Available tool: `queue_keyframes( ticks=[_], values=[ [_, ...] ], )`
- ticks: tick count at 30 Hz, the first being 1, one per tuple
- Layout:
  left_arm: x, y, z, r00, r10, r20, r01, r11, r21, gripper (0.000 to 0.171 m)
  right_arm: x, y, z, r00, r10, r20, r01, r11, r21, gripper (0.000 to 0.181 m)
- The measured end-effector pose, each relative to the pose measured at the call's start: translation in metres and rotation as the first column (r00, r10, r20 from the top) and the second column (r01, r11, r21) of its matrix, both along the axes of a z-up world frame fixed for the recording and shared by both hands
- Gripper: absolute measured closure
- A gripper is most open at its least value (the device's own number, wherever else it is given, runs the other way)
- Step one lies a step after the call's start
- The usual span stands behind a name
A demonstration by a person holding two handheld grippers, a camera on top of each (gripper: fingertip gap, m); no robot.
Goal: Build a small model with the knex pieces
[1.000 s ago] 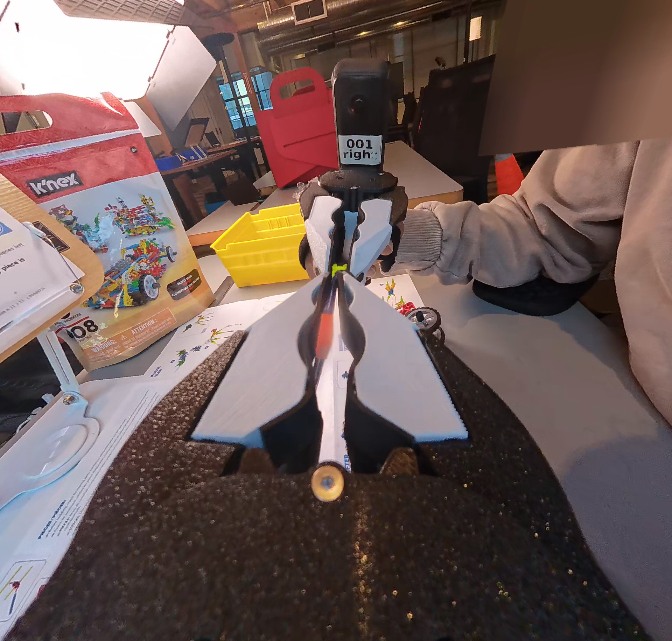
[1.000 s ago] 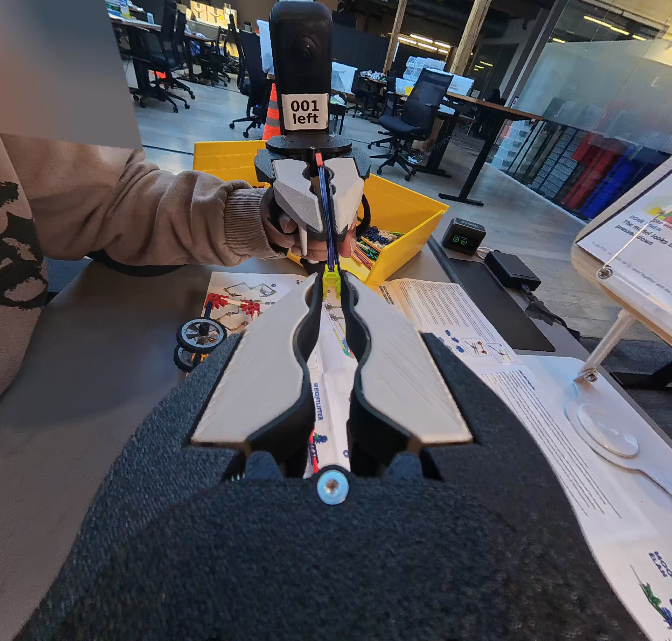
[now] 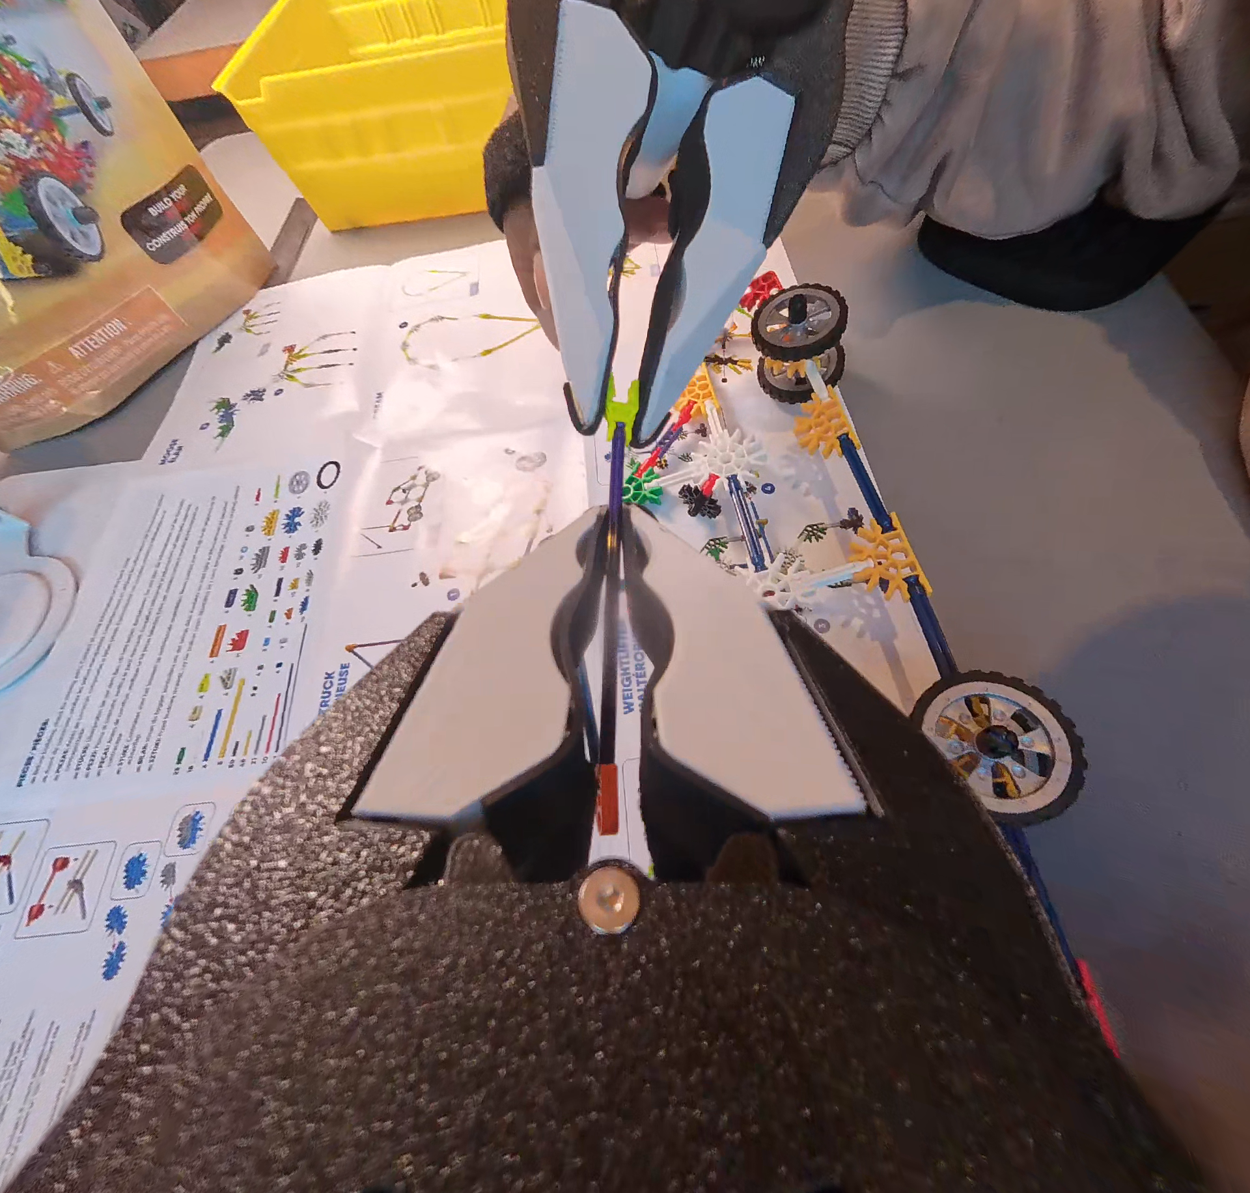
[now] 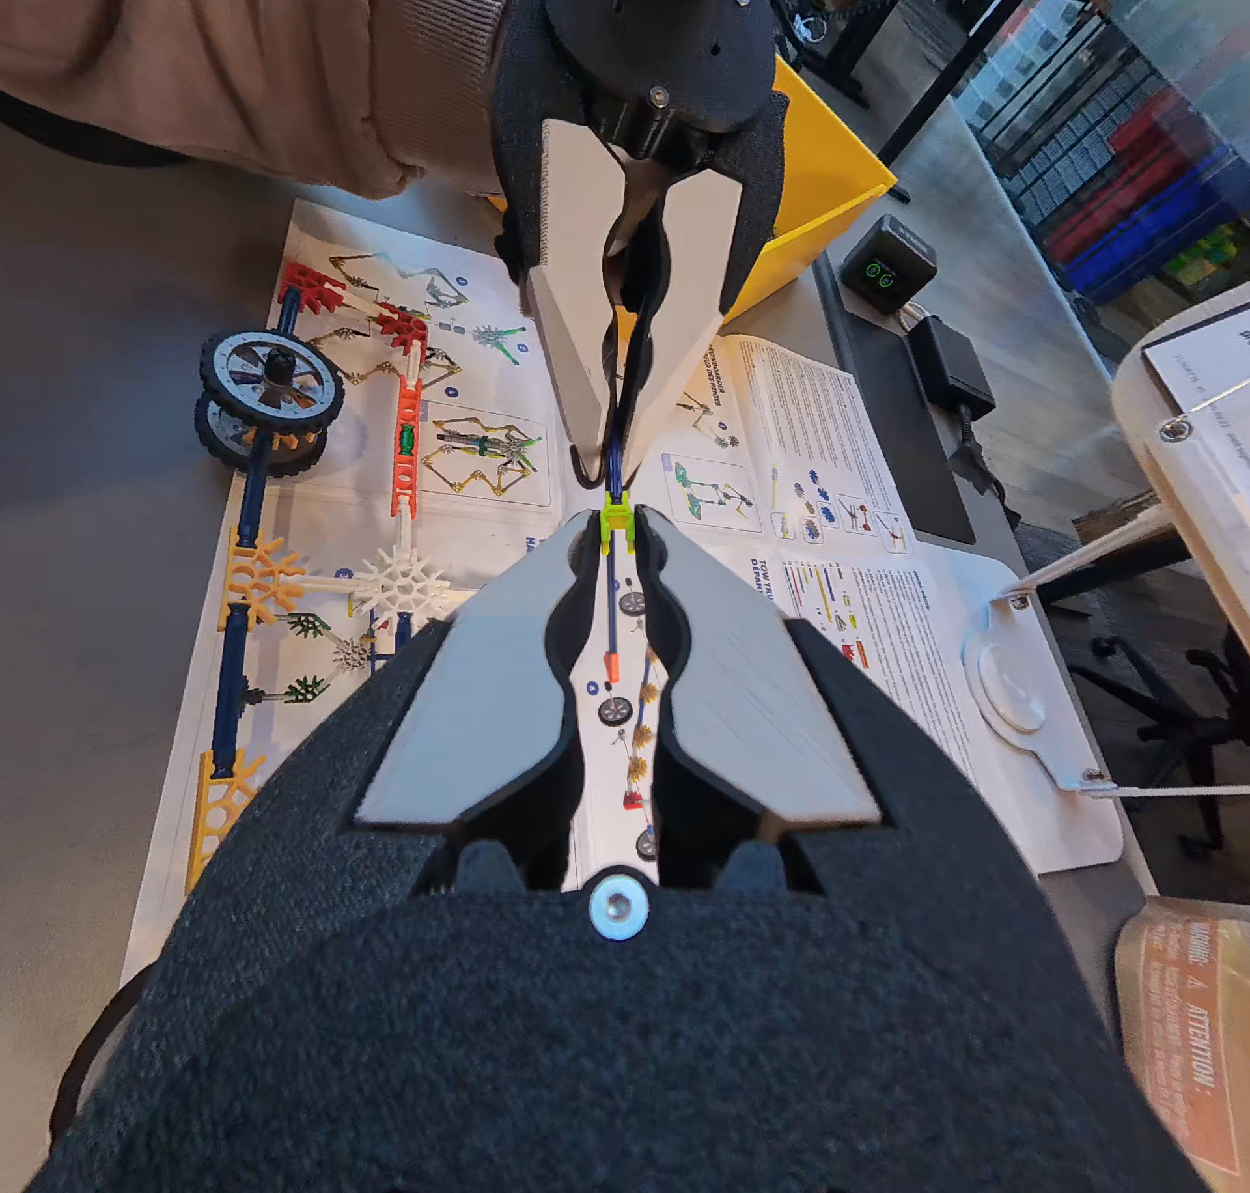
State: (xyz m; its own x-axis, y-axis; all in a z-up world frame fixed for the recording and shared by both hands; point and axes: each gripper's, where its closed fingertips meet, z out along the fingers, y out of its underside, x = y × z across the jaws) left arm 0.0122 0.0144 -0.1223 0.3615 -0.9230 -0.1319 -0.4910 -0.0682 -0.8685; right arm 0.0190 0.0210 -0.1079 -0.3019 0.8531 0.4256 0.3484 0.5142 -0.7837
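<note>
Both tongs meet nose to nose over the instruction sheet [image 3: 379, 376]. The left gripper [image 3: 614, 518] is pinched narrow on a dark blue rod [image 3: 616, 477], which runs straight out between its fingers towards twelve o'clock; an orange tip [image 3: 607, 798] shows back in the throat at six. At the rod's far end sits a lime-green connector [image 3: 623, 406], and the right gripper [image 3: 612, 426], coming in from twelve o'clock, is clamped tight on that piece.

From the right wrist view: the right gripper [image 4: 617, 518] holds the lime-green connector [image 4: 617, 514] right at its fingertips, and the dark blue rod [image 4: 614, 457] carries on to twelve into the closed tips of the left gripper [image 4: 609, 477]. A second blue rod with an orange end [image 4: 612, 665] lies in the gap at six o'clock; I cannot tell whether it hangs from the connector.

At nine o'clock of the right gripper lies a part-built wheeled frame [image 4: 257, 579], with black tyres, yellow and white snowflake connectors and blue rods. A yellow bin [image 4: 818, 166] stands at one o'clock, and a small black device [image 4: 886, 264] is just beside it.
</note>
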Motion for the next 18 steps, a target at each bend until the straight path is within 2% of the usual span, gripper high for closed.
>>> queue_keyframes(
  ticks=[2, 4, 7, 11, 13, 14, 18],
  values=[
    [0.001, 0.004, 0.004, 1.000, 0.015, -0.005, -0.015, 0.999, 0.053, 0.171, 0.000, 0.004, 0.004, 1.000, -0.023, -0.018, 0.022, 0.999, -0.047, 0.173],
    [-0.001, 0.009, 0.010, 0.998, 0.050, -0.025, -0.046, 0.990, 0.135, 0.171, 0.002, 0.008, 0.010, 0.998, -0.043, -0.037, 0.036, 0.984, -0.177, 0.169],
    [-0.005, 0.021, 0.020, 0.989, 0.134, -0.055, -0.114, 0.955, 0.273, 0.171, 0.004, 0.016, 0.018, 0.996, -0.075, -0.051, 0.047, 0.911, -0.410, 0.160],
    [-0.007, 0.032, 0.029, 0.968, 0.232, -0.094, -0.172, 0.890, 0.423, 0.171, 0.002, 0.026, 0.029, 0.988, -0.130, -0.087, 0.053, 0.801, -0.596, 0.154],
    [-0.006, 0.035, 0.030, 0.961, 0.256, -0.109, -0.178, 0.866, 0.467, 0.171, -0.001, 0.028, 0.031, 0.984, -0.149, -0.093, 0.054, 0.759, -0.648, 0.159],
    [-0.005, 0.036, 0.030, 0.957, 0.266, -0.114, -0.181, 0.858, 0.480, 0.171, -0.002, 0.029, 0.031, 0.983, -0.155, -0.097, 0.053, 0.751, -0.658, 0.169],
    [-0.004, 0.037, 0.027, 0.954, 0.277, -0.119, -0.186, 0.852, 0.489, 0.171, -0.001, 0.029, 0.030, 0.984, -0.146, -0.101, 0.055, 0.789, -0.612, 0.176]
  ],
)
